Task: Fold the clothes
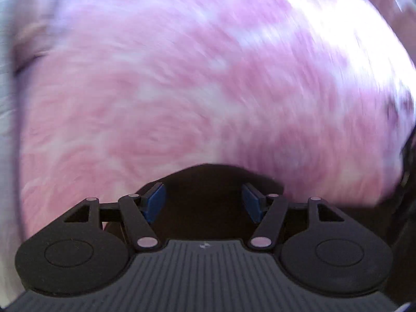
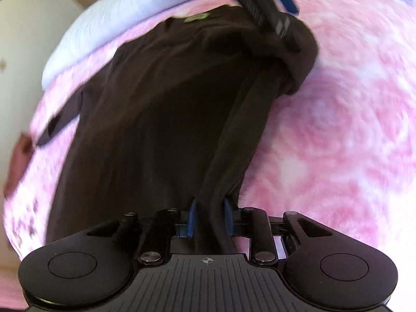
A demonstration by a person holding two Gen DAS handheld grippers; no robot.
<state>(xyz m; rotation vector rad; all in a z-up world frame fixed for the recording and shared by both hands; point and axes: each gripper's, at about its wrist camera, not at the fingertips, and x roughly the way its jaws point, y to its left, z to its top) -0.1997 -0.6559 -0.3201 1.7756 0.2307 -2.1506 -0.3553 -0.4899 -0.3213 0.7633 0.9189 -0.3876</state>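
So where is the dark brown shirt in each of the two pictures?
Left wrist view: only a dark brown shirt patch at bottom centre, between the left gripper's open blue pads.
Right wrist view: it fills the middle, spread flat, with a fold running between the right gripper's pads.
Shared landmark: the pink swirly blanket.

Bed surface covered by a pink-and-white mottled blanket (image 2: 338, 130), with a white pillow (image 2: 104, 31) at its far edge. A dark brown long-sleeved shirt (image 2: 156, 117) lies spread directly on the blanket.
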